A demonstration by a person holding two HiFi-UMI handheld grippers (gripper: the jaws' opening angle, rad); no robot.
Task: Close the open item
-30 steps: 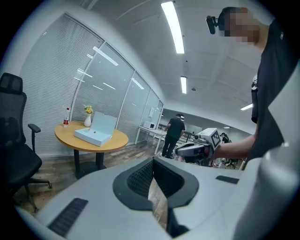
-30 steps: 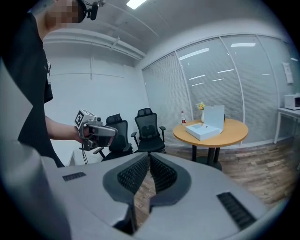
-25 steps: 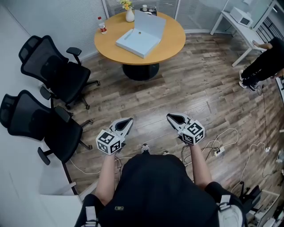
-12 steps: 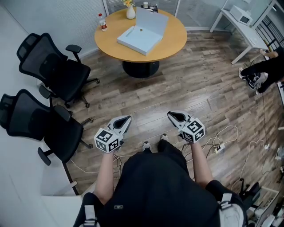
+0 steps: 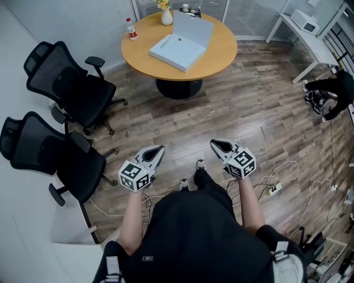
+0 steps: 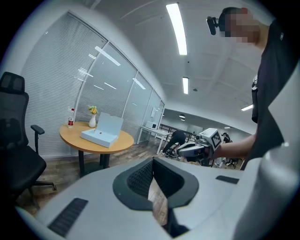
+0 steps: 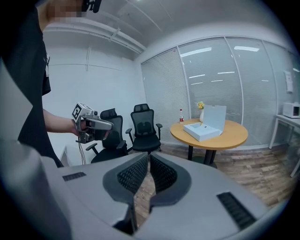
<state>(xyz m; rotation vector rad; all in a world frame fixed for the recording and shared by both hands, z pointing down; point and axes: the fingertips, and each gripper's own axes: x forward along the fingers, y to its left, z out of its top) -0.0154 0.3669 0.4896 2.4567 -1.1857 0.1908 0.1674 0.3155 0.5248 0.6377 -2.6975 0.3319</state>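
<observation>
The open item is a light-blue flat box [image 5: 176,51] on a round wooden table [image 5: 215,61] at the far side of the room, its lid [image 5: 193,29] standing upright at the back. It also shows in the left gripper view as the box [image 6: 99,136] and in the right gripper view as the box [image 7: 202,130]. My left gripper [image 5: 159,149] and right gripper [image 5: 213,143] are held side by side at waist height, well short of the table. Both point towards it. The jaws of each are shut with nothing between them [image 6: 153,161] [image 7: 149,157].
Two black office chairs [image 5: 72,88] [image 5: 44,152] stand along the left wall. A bottle [image 5: 131,29] and a vase [image 5: 166,16] sit on the table behind the box. Cables [image 5: 276,179] lie on the floor at right. A white desk [image 5: 304,25] and a bending person [image 5: 332,91] are at far right.
One foot has stepped forward and the view has shifted slightly towards the table. Both grippers stay shut and level. The person at the right has moved further to the edge.
</observation>
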